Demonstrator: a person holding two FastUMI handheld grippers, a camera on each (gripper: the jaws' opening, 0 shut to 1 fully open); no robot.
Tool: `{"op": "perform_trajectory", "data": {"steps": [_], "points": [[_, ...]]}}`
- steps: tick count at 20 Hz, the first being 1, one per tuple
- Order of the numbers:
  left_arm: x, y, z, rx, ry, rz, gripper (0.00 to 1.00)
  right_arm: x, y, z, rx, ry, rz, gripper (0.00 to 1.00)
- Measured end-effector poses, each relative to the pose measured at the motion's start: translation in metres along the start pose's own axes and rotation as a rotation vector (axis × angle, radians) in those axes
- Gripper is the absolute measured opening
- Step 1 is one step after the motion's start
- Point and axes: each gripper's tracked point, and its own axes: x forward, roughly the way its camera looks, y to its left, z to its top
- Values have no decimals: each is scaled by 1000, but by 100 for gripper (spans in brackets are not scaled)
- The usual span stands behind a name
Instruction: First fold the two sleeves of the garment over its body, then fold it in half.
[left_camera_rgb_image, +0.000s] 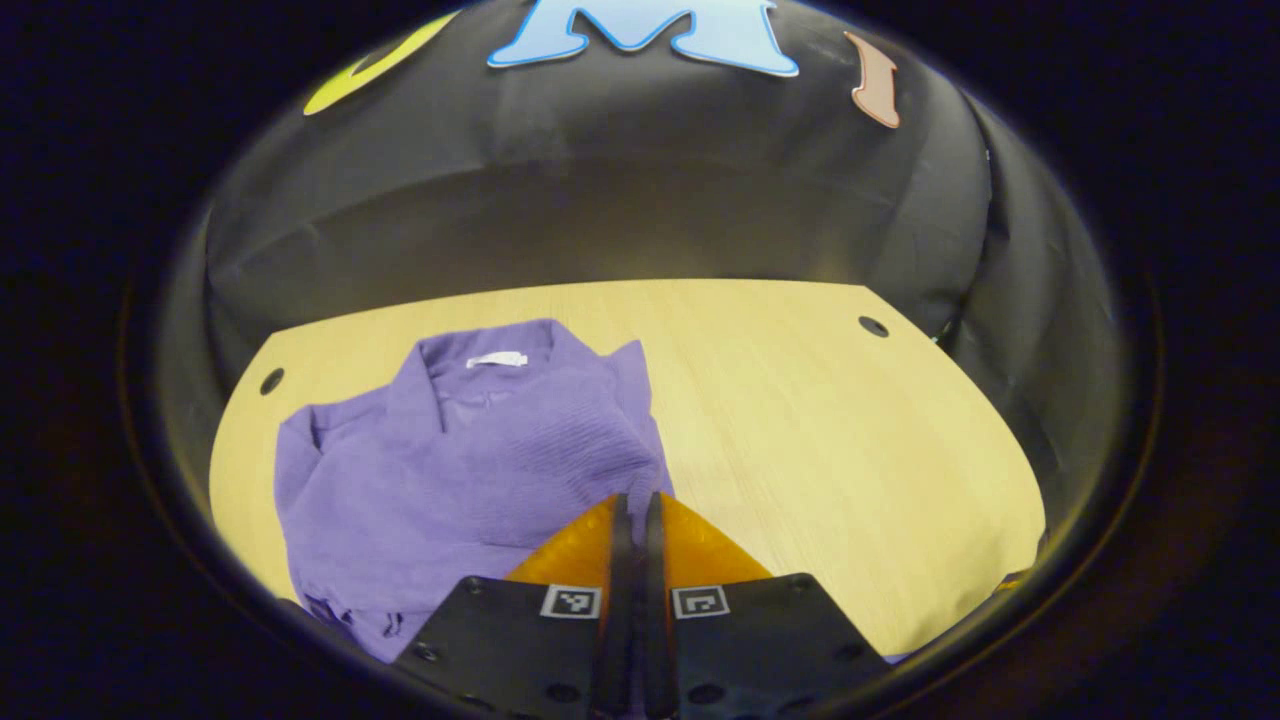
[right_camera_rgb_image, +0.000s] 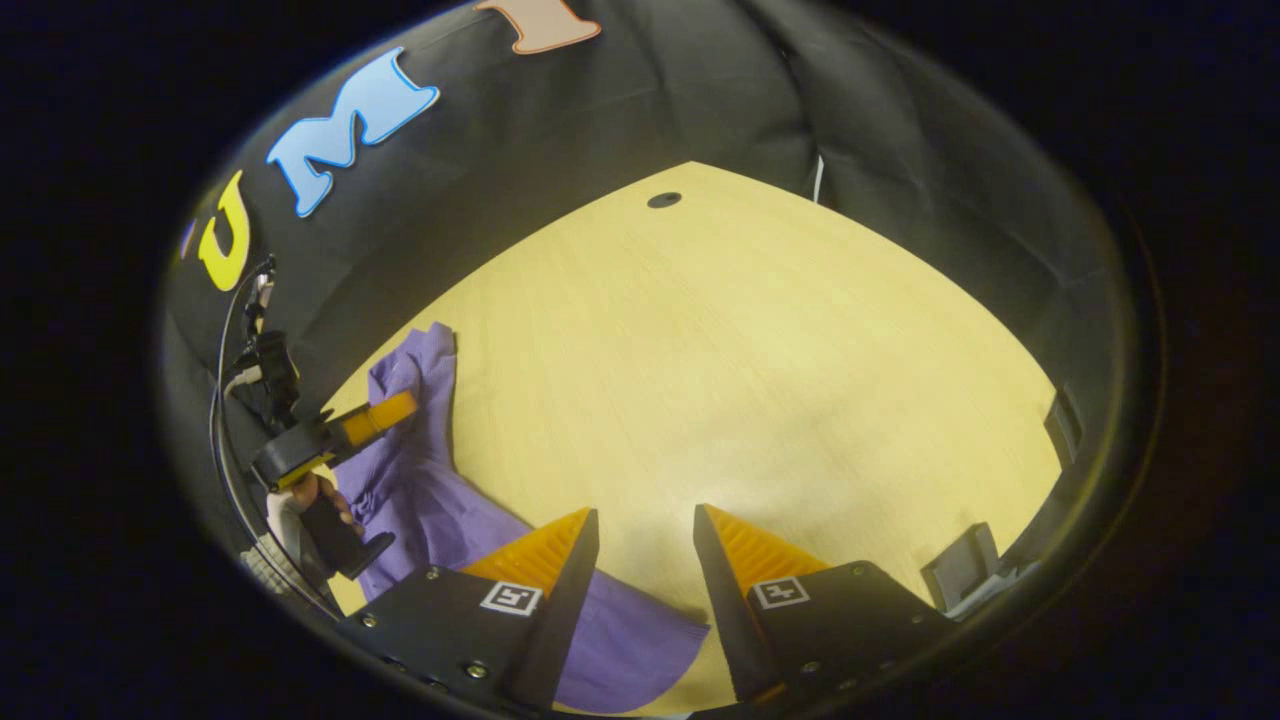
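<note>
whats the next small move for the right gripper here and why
Probably lower the right gripper a little toward its left and close on the near edge of the purple garment. Its fingers stand open above that edge, holding nothing. The left gripper looks shut, apparently empty, over the garment, which lies bunched on the wooden table, so the fold needs a fresh grip.

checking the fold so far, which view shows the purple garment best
The left gripper view: the purple garment lies nearly whole on the table, with collar, label and bunched folds visible. The right gripper view catches one edge strip of it at the left, partly behind the right claw.
</note>
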Motion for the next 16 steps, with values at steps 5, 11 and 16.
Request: {"op": "perform_trajectory", "data": {"steps": [5,11,16], "points": [[-9,-4,-5,42,4,-8,99,8,5,-2,-22,21,24,62],[-44,12,-11,32,-10,-8,99,10,24,-17,-81,53,59,62],[-100,62,-39,56,-7,47,99,13,44,-49,-192,122,85,62]]}}
